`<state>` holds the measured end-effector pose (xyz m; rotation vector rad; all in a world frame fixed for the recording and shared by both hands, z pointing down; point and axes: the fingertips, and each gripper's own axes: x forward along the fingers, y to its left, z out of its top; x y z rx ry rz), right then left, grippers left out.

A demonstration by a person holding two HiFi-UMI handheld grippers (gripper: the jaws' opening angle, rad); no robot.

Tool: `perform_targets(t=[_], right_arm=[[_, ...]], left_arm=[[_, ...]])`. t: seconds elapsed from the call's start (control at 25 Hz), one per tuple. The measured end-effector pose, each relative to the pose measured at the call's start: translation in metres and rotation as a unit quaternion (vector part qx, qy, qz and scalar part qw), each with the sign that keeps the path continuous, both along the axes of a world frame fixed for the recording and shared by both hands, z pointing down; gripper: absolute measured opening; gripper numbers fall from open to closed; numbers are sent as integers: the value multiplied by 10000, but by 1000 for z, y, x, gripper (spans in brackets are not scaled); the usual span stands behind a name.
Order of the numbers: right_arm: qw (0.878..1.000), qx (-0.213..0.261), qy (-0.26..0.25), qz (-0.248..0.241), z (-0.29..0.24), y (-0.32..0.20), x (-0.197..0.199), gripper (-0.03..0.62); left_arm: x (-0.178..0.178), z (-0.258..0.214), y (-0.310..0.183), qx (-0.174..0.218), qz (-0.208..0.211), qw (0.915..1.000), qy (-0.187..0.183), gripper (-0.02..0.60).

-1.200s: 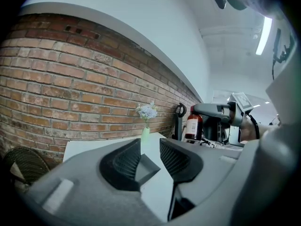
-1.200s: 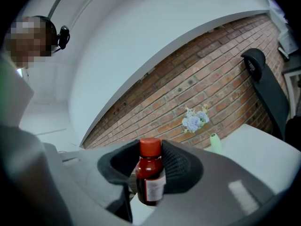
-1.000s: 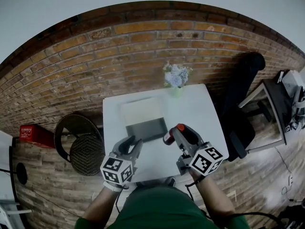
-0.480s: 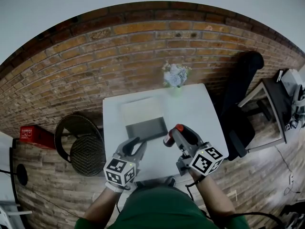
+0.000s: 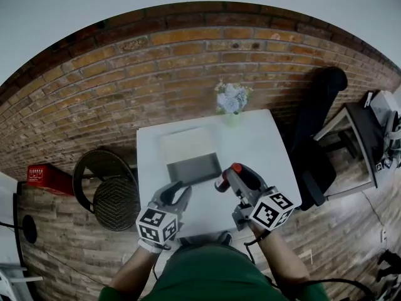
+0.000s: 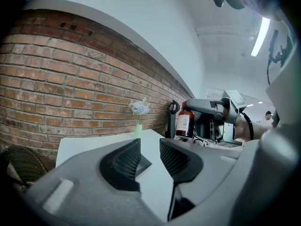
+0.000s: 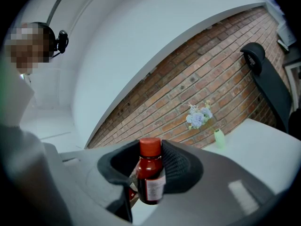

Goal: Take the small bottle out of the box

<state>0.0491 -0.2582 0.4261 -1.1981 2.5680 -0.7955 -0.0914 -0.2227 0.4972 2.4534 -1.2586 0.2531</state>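
Observation:
A small brown bottle (image 7: 150, 182) with a red cap and a white label stands upright between the jaws of my right gripper (image 7: 150, 160), which is shut on it. In the head view the bottle (image 5: 222, 180) hangs above the white table (image 5: 263, 149), just right of the open box (image 5: 193, 169), a dark tray with its pale lid (image 5: 188, 146) behind. My left gripper (image 5: 180, 190) is open and holds nothing, near the box's front left corner. In the left gripper view its jaws (image 6: 148, 157) stand slightly apart, and the bottle (image 6: 183, 123) shows to the right.
A small green vase of pale flowers (image 5: 232, 102) stands at the table's far edge. A black office chair (image 5: 316, 137) is to the right, with a desk (image 5: 369, 130) beyond it. A round wire stool (image 5: 106, 190) and a red case (image 5: 47, 177) are at the left.
My left gripper has edged slightly to the right. The right gripper and the bottle have held still.

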Motion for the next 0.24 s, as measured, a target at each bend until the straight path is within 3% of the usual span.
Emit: perform_targets(t=[0.24], right_arm=[[10000, -15, 26, -23, 6, 1, -4, 147]], left_arm=[[-5, 1, 1, -10, 4, 10000, 1, 135]])
